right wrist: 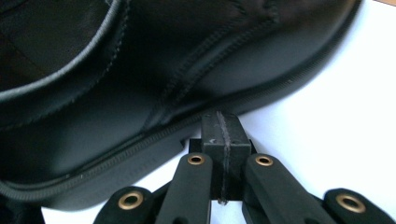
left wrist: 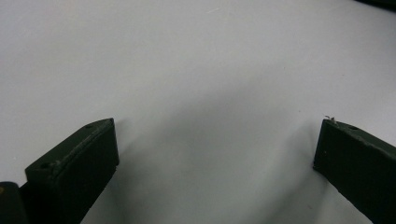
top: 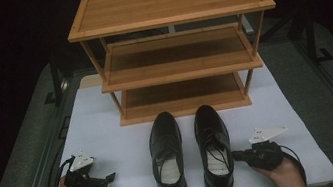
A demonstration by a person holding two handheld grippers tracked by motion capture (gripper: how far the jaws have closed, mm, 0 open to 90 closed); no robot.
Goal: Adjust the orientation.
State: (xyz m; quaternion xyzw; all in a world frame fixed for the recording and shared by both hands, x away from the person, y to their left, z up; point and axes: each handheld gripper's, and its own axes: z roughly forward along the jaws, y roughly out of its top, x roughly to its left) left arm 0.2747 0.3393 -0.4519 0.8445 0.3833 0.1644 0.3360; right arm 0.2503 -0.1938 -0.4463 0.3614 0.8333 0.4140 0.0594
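Bamboo rack (top: 168,2) stands at the far end of the white mat (top: 104,128), three shelves, all bare. Before it, side by side with toes toward the rack, sit the two black shoes: the left shoe (top: 167,156) and the right shoe (top: 214,149), just apart from each other.

Your right gripper (top: 239,154) lies low on the mat at the right shoe's outer side, jaws pressed together, their tips touching its sole edge. Your left gripper (top: 108,177) rests well apart from the left shoe, jaws spread wide over bare mat.

To lift that right shoe well, you likely need to part the jaws first, then bring one inside the collar and one outside the wall near the heel. A pinch on the sole rim alone would probably slip. Keep the shoe level so it clears the shelf lip.

From above you get the layout and both hands. Up close, the right gripper view gives the sole's stitching (right wrist: 140,140) and the contact itself; the left gripper view confirms nothing lies between its jaws.
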